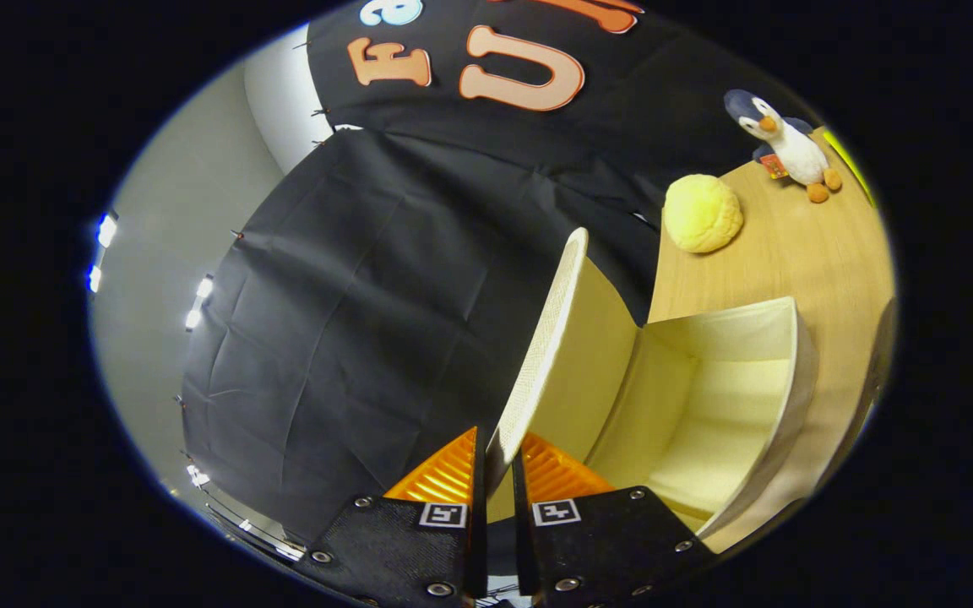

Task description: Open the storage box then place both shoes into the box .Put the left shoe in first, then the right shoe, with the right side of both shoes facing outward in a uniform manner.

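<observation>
One storage box (706,405) stands on the wooden table (799,253), with one lid (550,338), and two soft toys sit beyond it: one round yellow plush (702,213) and one penguin (786,143). The box is open; its pale interior faces the camera and looks bare inside, as far as the curved view lets me judge.

The lid is swung up and away from the box mouth, standing on edge beside the box's near wall, its textured rim running from the fingers up toward the black cloth wall (351,295). The box mouth is unobstructed, with bare table between the box and the yellow plush. The penguin stands well apart from the box, near the table's far side. To the other side of the lid, the cloth wall hangs behind, with a grey room wall and several bright lights past it.

The gripper (499,464) is nearly closed, leaving only a thin gap. The lower edge of the lid sits in that gap, and both orange fingers (444,477) press on it, one on each face, so it is clamped on the lid.
</observation>
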Demonstrator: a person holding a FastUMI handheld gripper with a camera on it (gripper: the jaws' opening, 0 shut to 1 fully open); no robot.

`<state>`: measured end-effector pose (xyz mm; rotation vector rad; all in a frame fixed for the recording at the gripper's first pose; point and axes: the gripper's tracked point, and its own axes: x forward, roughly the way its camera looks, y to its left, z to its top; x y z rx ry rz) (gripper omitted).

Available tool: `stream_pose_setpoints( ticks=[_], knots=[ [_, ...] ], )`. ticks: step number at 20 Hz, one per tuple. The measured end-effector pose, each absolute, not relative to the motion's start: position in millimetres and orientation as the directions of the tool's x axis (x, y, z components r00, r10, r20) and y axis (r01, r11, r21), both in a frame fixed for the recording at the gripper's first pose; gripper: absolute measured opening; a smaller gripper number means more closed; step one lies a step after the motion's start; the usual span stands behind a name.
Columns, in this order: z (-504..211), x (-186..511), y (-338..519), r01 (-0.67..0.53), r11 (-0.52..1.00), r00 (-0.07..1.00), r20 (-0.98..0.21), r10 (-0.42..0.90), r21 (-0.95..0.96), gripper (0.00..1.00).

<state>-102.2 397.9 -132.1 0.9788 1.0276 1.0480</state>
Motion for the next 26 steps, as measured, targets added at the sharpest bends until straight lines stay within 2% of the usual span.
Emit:
stream_pose_setpoints(
  ticks=[7,14,23,25,26],
  knots=[
    [-113,-97,466,-0.237,0.218,0.126,-0.193,0.973,0.947,0.15],
    [-112,-108,544,-0.278,0.27,0.05,-0.267,0.962,0.922,0.16],
    [-126,-117,597,-0.237,0.354,0.021,-0.359,0.933,0.905,0.17],
    [-131,-122,597,-0.248,0.358,0.035,-0.361,0.932,0.9,0.29],
    [-136,-120,595,-0.267,0.359,0.045,-0.361,0.931,0.894,0.42]
  ],
)
